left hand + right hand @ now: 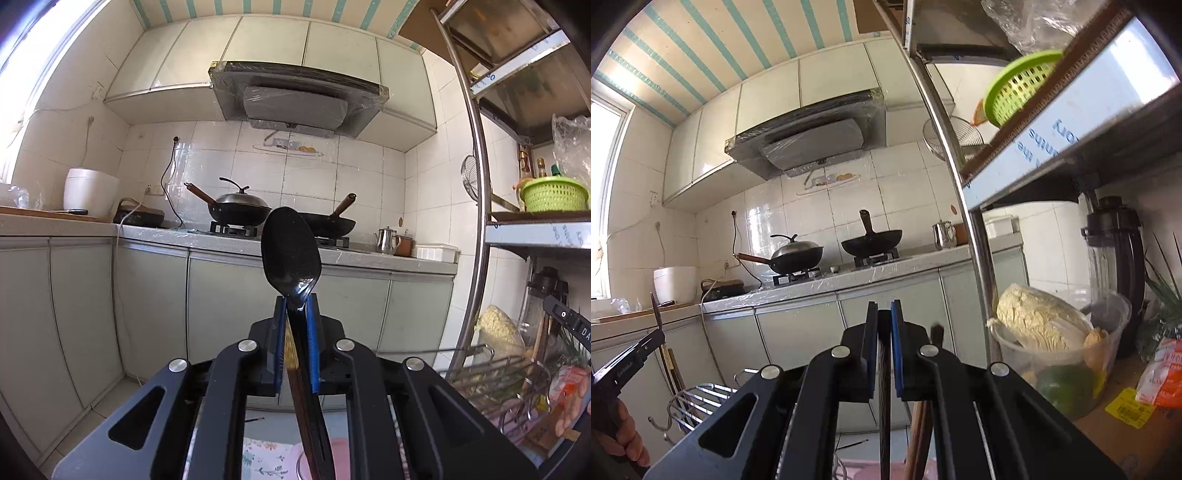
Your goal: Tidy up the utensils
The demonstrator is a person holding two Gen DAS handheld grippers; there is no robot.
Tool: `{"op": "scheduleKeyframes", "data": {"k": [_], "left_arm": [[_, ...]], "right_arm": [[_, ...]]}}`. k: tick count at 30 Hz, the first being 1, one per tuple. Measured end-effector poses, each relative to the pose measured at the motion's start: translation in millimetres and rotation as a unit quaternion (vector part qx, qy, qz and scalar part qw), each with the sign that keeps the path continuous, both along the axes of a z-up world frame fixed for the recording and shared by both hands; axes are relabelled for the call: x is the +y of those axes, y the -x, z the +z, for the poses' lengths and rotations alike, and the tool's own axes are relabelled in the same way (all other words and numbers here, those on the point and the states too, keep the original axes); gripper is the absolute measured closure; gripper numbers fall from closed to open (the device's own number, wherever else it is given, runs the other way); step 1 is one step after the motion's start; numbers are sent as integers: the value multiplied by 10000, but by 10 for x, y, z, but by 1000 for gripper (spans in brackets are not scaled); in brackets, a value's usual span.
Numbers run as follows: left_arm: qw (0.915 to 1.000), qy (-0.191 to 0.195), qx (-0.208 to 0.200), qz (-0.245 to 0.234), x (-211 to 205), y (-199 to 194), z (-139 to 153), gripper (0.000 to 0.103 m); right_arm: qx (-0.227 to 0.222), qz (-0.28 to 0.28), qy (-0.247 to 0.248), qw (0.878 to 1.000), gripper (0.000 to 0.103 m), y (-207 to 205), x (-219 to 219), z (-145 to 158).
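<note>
The left gripper (295, 306) points level toward the stove wall, its jaws pinched nearly together on the neck of a black spoon (290, 247). The spoon's bowl stands upright just above and ahead of the jaws, and its handle runs back down between them toward the bottom of the view. A thin brown stick, perhaps a chopstick (291, 350), lies against the handle inside the same grip, though I cannot tell what it is for certain.

The right gripper (884, 308) also points level, its jaws drawn almost shut on a thin dark strip (884, 387) seen edge-on, which runs back from the jaws toward the camera; what utensil it belongs to I cannot tell. Just right of that strip and below the jaws, brown wooden sticks (918, 435) slant downward.

Low and to the left of the right jaws sits a chrome wire rack (698, 398), with the person's hand (626, 432) beside it holding the other gripper. To the right of both jaws stands a metal shelf unit (964, 206), carrying a green basket (554, 194) above and a clear tub of cabbage (1041, 325) lower down. Well ahead of the jaws, on the table along the wall, rest a lidded wok (240, 206) and an open wok (871, 240).
</note>
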State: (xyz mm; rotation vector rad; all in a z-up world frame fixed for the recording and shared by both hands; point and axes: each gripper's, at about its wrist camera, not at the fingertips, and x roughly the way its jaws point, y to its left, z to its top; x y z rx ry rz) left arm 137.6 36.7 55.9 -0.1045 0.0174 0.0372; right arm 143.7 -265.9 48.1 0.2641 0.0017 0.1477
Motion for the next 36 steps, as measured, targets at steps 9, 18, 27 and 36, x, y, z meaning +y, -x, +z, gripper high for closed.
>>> {"op": "scheduleKeyframes", "data": {"k": [9,18,27,36], "left_arm": [[9975,44,622,-331,-40,50,-354,93],[9869,399,1417,-654,23,-43,-536,92],[9762,579,1908,-849,96,101,-411,70],[9644,601,2378,-989,94,376,-390,69]], "right_arm": [[869,84,-101,9961,96,48,-42,-342],[1626,412,-172,9857,94,-41,-34,-499],[1690,554,5,9841,71,238,-10,-343],[2391,741,-56,9681,71,552,-91,-446]]}}
